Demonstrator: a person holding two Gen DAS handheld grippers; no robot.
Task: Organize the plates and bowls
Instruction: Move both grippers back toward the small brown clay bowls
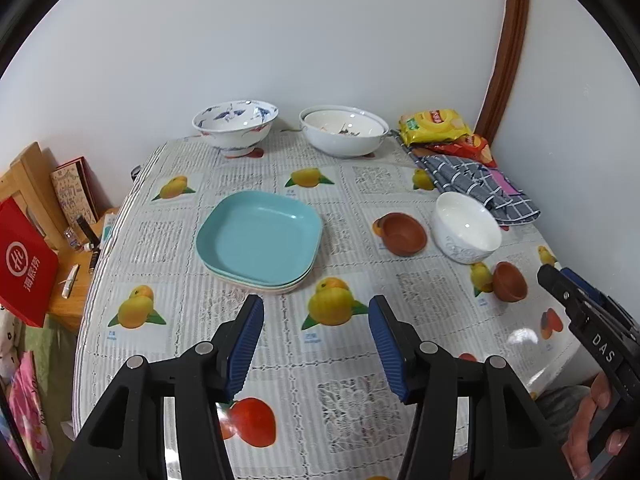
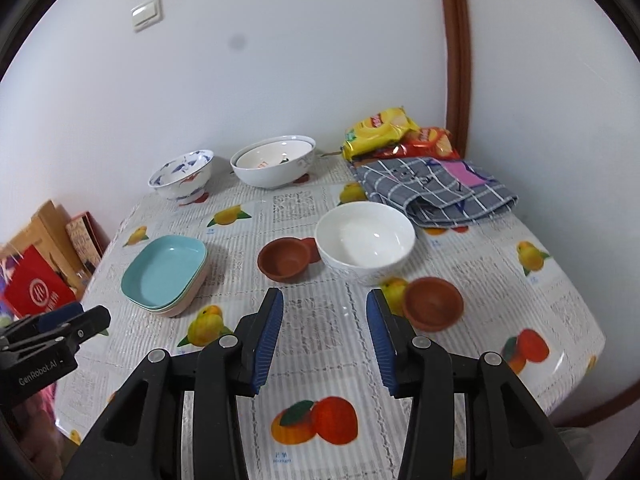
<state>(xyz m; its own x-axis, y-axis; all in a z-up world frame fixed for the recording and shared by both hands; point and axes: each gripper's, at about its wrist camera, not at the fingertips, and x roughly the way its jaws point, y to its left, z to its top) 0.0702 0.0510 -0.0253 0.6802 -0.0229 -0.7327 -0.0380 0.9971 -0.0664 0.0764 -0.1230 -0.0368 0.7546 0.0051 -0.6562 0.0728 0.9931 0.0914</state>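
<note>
Teal plates (image 1: pixel 259 236) stacked just beyond left tongs (image 1: pixel 316 310) — untouched.

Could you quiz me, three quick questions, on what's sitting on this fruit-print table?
1. True or false: the turquoise plate tops a stack of plates.
2. How many small brown bowls are on the table? A) one B) two C) four
3. Fill in: the plain white bowl stands in front of a folded checked ____.

Key
1. True; paler plates show under it.
2. B: one brown bowl left of the white bowl, the other nearer the right gripper.
3. Cloth.
</note>
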